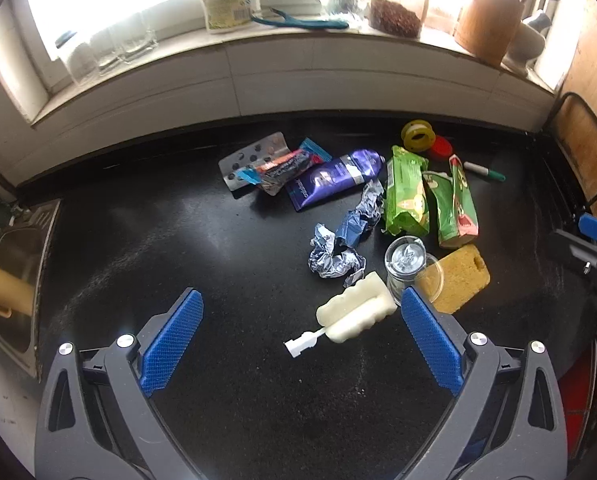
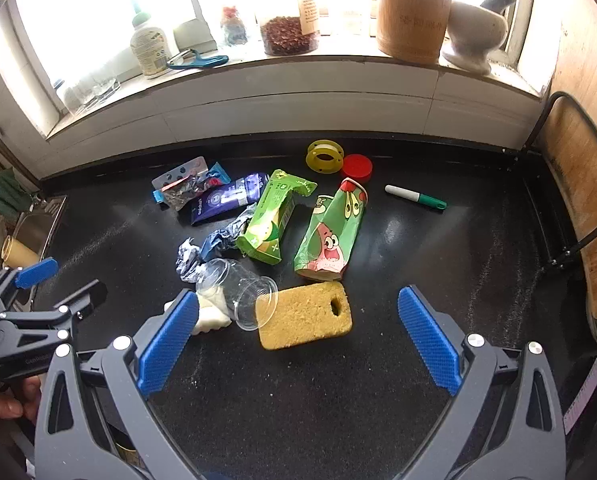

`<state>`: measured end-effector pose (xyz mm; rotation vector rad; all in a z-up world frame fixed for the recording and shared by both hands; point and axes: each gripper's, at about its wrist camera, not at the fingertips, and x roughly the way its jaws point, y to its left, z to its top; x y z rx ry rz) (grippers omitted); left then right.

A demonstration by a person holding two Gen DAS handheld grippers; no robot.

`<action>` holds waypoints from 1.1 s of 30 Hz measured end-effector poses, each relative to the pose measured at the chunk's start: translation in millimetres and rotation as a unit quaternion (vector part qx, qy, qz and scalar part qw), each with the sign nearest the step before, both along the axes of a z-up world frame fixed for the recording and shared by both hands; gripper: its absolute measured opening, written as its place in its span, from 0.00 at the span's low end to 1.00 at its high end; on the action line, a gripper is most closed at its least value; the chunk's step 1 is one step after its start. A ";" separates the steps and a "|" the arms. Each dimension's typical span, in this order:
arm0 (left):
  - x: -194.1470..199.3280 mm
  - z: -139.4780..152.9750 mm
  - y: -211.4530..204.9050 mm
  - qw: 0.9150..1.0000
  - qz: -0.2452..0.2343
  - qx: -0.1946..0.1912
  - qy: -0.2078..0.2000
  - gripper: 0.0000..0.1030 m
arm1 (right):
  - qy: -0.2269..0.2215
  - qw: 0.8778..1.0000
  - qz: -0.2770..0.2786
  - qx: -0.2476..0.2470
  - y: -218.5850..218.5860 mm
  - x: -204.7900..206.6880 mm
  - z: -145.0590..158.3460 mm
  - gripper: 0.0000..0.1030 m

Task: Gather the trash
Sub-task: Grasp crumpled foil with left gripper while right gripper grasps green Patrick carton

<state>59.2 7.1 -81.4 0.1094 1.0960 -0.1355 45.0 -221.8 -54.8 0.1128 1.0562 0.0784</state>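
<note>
Trash lies in a cluster on the black counter (image 1: 178, 240): a pill blister (image 1: 254, 156), a snack wrapper (image 1: 286, 168), a purple tube (image 1: 334, 178), crumpled foil (image 1: 346, 244), two green juice cartons (image 1: 406, 196) (image 2: 330, 232), and a clear plastic cup (image 1: 408, 268) on its side. My left gripper (image 1: 302, 340) is open and empty, hovering near a white foam brush (image 1: 358, 308). My right gripper (image 2: 298, 340) is open and empty, just before the yellow sponge (image 2: 304, 314) and the cup (image 2: 238, 288).
A yellow tape spool (image 2: 324, 156), red lid (image 2: 357, 168) and green marker (image 2: 416, 198) lie at the back. A sink (image 1: 14, 280) is at the left. The windowsill (image 2: 258, 68) holds jars and bottles. A wooden board (image 2: 578, 200) stands at the right.
</note>
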 end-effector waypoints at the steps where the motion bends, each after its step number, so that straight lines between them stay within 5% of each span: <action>1: 7.5 -14.8 0.1 1.000 -0.016 -0.003 0.006 0.94 | 0.000 1.000 -0.001 0.003 -4.3 5.6 -7.4 0.94; 9: 68.0 -102.1 -0.9 0.997 -0.074 -0.009 0.027 0.94 | 0.049 0.999 0.000 0.010 -29.0 75.8 -88.8 0.88; 11: 78.6 -114.9 -4.1 0.996 -0.080 -0.004 0.039 0.86 | 0.064 0.998 -0.004 0.021 -33.3 89.5 -105.3 0.86; 16: 96.0 -126.9 -0.3 0.994 -0.067 -0.062 0.052 0.80 | 0.111 0.992 -0.006 0.053 -38.7 119.9 -142.6 0.81; 18: 100.4 -128.4 -0.5 0.994 -0.063 -0.076 0.054 0.66 | 0.132 0.988 -0.010 0.079 -41.9 125.6 -154.0 0.68; 19: 102.3 -131.7 -0.7 0.994 -0.060 -0.070 0.061 0.45 | 0.142 0.984 -0.015 0.105 -44.8 126.9 -159.0 0.59; 20: 103.0 -134.8 0.1 0.993 -0.059 -0.072 0.068 0.35 | 0.150 0.981 -0.018 0.123 -45.9 127.6 -161.8 0.52; 22: 104.1 -135.2 1.0 0.992 -0.053 -0.085 0.073 0.24 | 0.145 0.982 -0.014 0.119 -44.8 125.0 -158.3 0.51; 33: 72.3 -67.6 10.5 0.998 -0.012 -0.061 0.018 0.23 | 0.054 0.997 0.005 0.055 -36.4 84.3 -72.2 0.50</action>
